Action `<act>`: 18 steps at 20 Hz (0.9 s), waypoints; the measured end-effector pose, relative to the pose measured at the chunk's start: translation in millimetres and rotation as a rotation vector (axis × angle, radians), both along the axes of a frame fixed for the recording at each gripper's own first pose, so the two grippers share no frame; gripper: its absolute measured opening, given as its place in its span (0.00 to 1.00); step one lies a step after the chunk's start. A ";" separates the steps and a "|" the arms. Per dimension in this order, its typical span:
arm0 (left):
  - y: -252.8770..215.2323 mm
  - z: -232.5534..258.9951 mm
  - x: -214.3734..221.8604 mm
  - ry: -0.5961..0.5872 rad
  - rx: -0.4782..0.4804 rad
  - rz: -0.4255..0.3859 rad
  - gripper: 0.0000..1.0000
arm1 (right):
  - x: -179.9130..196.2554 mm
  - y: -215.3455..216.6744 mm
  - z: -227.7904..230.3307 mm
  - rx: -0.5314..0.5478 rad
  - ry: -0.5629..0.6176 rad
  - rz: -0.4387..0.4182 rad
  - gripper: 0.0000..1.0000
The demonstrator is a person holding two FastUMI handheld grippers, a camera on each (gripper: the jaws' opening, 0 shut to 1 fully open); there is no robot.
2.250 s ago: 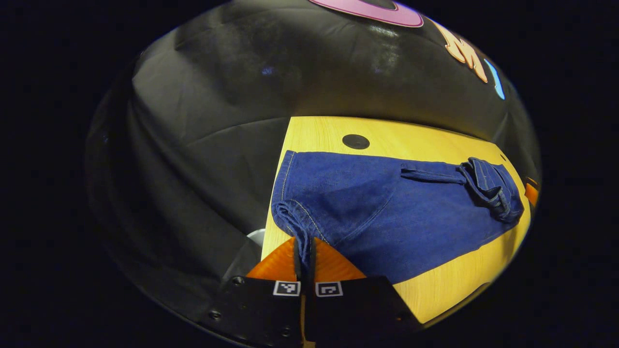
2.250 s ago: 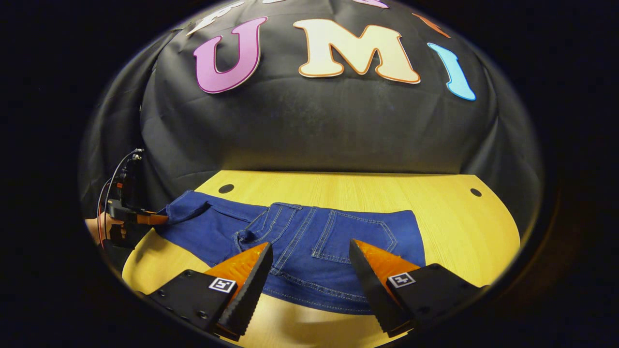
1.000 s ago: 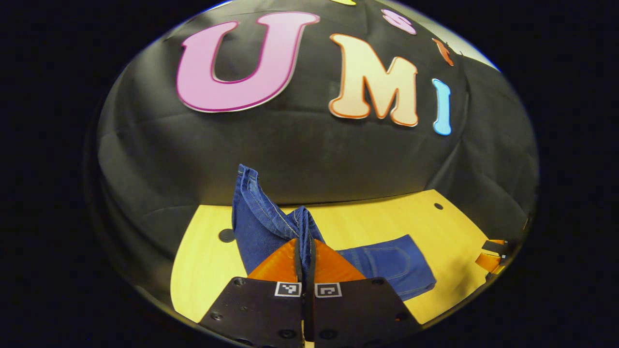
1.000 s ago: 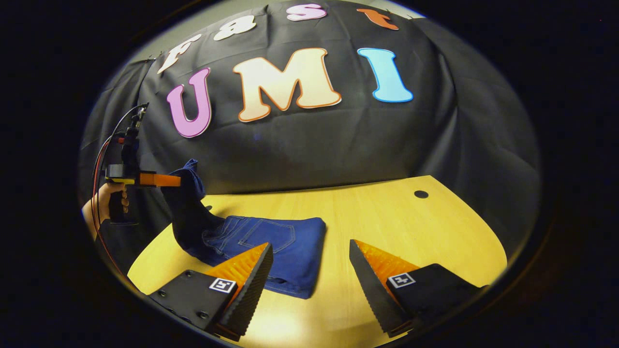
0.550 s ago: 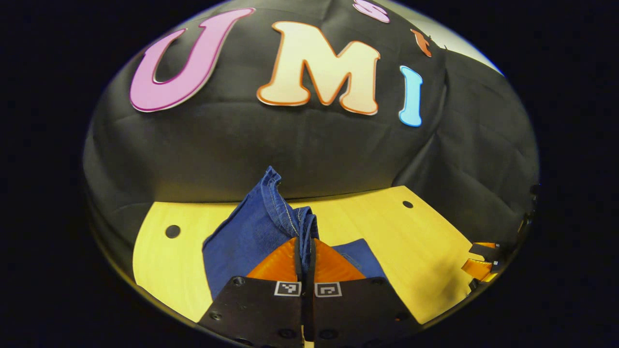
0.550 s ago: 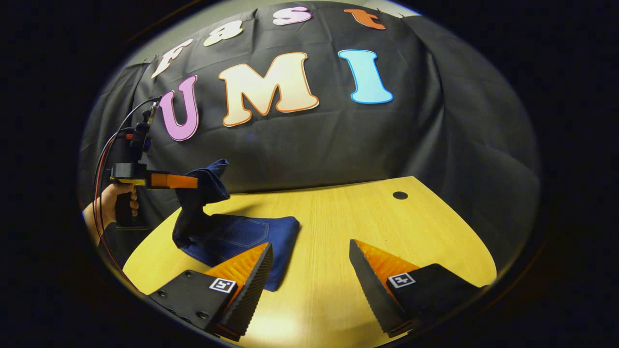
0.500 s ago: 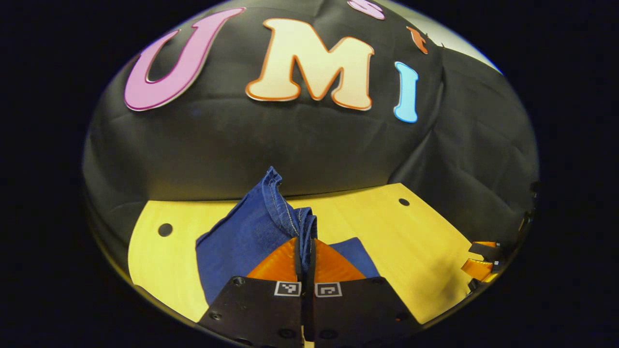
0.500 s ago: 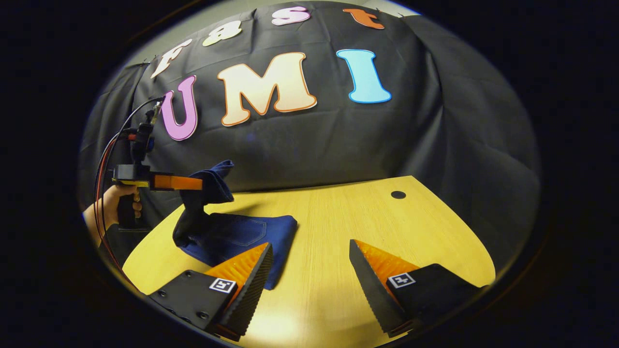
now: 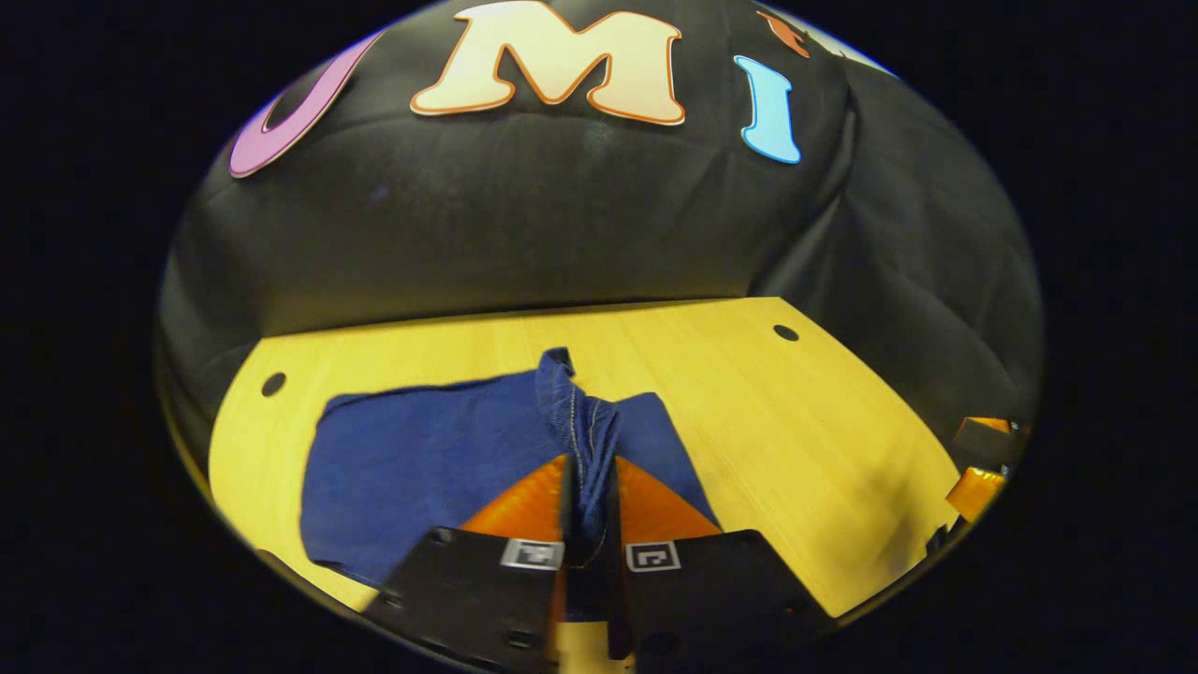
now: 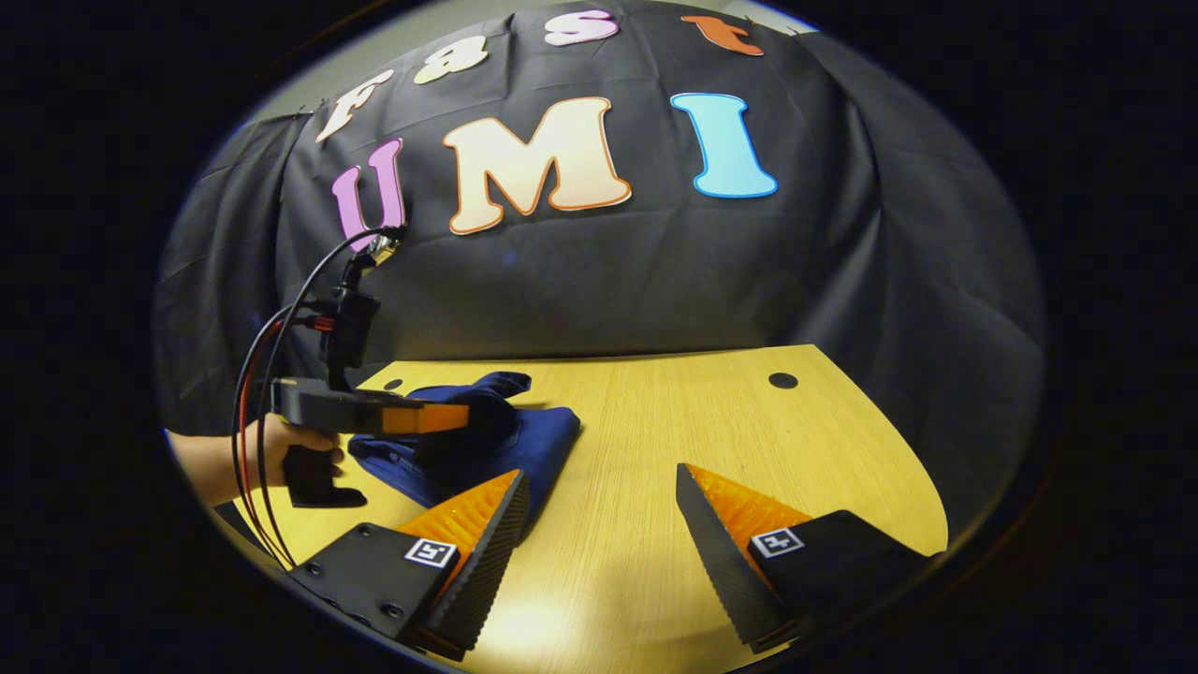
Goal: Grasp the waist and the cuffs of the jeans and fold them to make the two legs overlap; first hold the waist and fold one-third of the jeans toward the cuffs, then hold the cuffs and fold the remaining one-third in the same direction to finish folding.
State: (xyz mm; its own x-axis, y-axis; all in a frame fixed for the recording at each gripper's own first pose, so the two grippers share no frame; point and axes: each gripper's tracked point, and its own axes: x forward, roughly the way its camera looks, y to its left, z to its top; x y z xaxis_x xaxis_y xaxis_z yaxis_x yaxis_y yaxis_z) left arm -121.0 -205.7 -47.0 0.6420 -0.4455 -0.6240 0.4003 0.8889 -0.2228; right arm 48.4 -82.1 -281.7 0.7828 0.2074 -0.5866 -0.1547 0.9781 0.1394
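The left tool was clamped on the cuffs of the jeans, low over the worktop at lower centre. The right tool gaped empty. Releasing unevenly could leave the bunched cuff end rumpled.

The left gripper view sits low and close over the jeans, facing the booth wall; the right gripper view looks from farther right (both share the table).

Black gripper body with square markers, screws, red and black cables
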 end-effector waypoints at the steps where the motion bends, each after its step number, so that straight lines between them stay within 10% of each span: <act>1: -2.7 7.9 -4.7 -0.010 -0.029 0.014 0.38 | 0.6 4.4 2.4 0.011 -0.003 0.005 0.98; 3: 9.1 33.9 -14.9 -0.083 -0.041 0.054 1.00 | 4.4 15.5 18.5 0.035 -0.043 0.014 0.98; 11: 111.5 183.4 -89.8 -0.479 -0.010 0.197 0.95 | -6.0 101.1 161.6 0.118 -0.404 0.031 0.94; 18: 191.7 253.8 -157.0 -0.594 -0.034 0.289 0.94 | -64.5 162.4 245.2 0.167 -0.551 0.067 0.94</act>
State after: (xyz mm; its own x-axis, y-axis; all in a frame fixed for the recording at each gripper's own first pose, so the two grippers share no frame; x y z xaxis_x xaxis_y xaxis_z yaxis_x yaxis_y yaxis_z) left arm -278.0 -14.0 206.8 0.9693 -0.2167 -0.1158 0.2100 0.9754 -0.0675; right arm -16.1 80.3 -36.5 0.9455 0.3217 -0.0511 -0.3089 0.9353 0.1728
